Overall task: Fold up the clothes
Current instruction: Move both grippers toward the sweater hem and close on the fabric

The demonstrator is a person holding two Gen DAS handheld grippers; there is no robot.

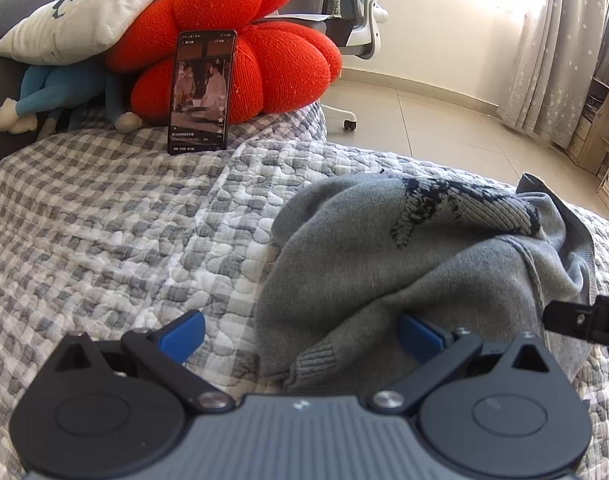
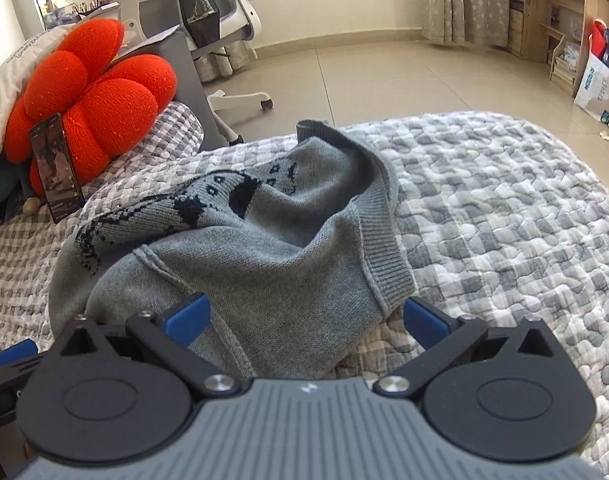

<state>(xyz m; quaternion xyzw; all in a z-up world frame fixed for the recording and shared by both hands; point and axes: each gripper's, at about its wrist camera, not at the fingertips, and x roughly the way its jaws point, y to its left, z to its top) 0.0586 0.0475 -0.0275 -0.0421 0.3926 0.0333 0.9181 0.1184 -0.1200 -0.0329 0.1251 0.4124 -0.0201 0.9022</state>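
Grey knit, a sweater (image 1: 424,248) with a dark pattern, lies crumpled in a heap on the checked quilt (image 1: 124,220), nothing yet flattened or folded. Both grippers hover low at its near edge. The left gripper (image 1: 302,330) has its jaws spread wide, one blue pad over bare quilt and the other tucked against the heap beside a ribbed cuff (image 1: 316,360). The right gripper (image 2: 304,320) is likewise wide apart and holds nothing, straddling the near corner where the ribbed hem (image 2: 380,248) comes down.

The step in hand looks like the first grasp, to spread the garment out. It would go best if each gripper closes on a ribbed edge rather than on bunched body fabric, taking a single layer, then both lift and draw apart so the knit falls flat. Pinching several layers would likely carry the tangle along. A phone (image 1: 202,92) leans on a red knitted cushion (image 1: 244,40) well beyond the heap; spreading away from it seems wise.
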